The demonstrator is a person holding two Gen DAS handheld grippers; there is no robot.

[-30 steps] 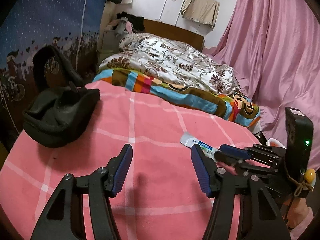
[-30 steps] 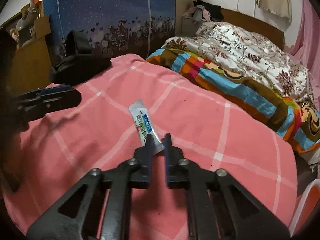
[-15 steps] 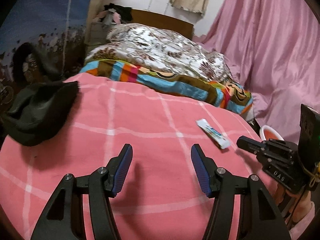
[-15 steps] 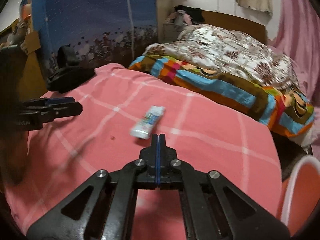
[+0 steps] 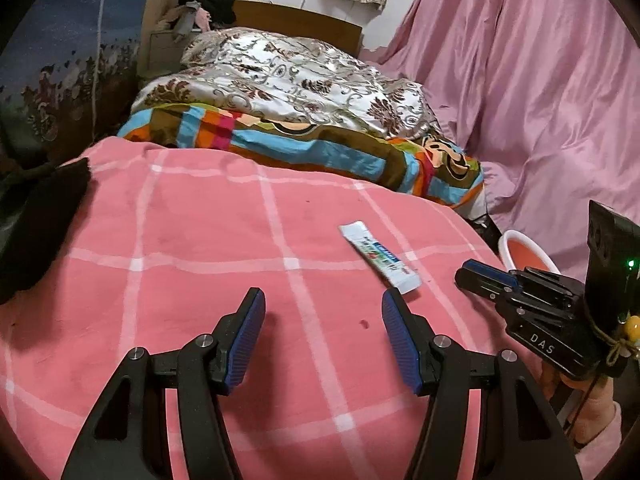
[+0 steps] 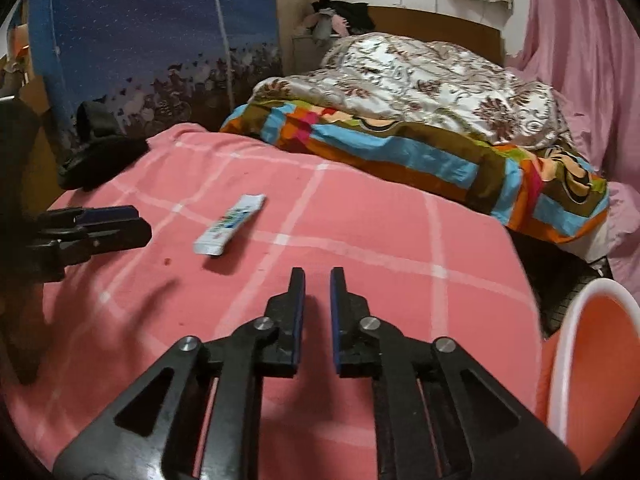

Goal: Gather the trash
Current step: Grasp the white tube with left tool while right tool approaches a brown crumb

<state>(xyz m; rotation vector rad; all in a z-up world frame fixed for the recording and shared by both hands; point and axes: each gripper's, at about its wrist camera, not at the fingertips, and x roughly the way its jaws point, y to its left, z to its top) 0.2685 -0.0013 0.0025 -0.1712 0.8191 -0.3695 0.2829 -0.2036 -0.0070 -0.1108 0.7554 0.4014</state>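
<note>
On the pink checked blanket [image 6: 360, 216] the white printed tube [image 6: 229, 225] now lies loose, beside the orange bucket [image 6: 592, 360]. Right gripper [image 6: 317, 280], just reopened, holds nothing; grasp was lost. Left gripper [image 5: 323, 308] is kept half-open, empty.

I see matt pink cloth w/ pale checks on the bed [image 5: 200, 240]. Tube [image 5: 378, 258] near right: smooth, glossy plastic. Far quilt [image 5: 304, 80]: shiny satin-like cloth. My tongs: matt black plastic, ribbed blue pads [image 5: 248, 340], bright metal pins. Headboard [image 5: 296, 20]: wood.
</note>
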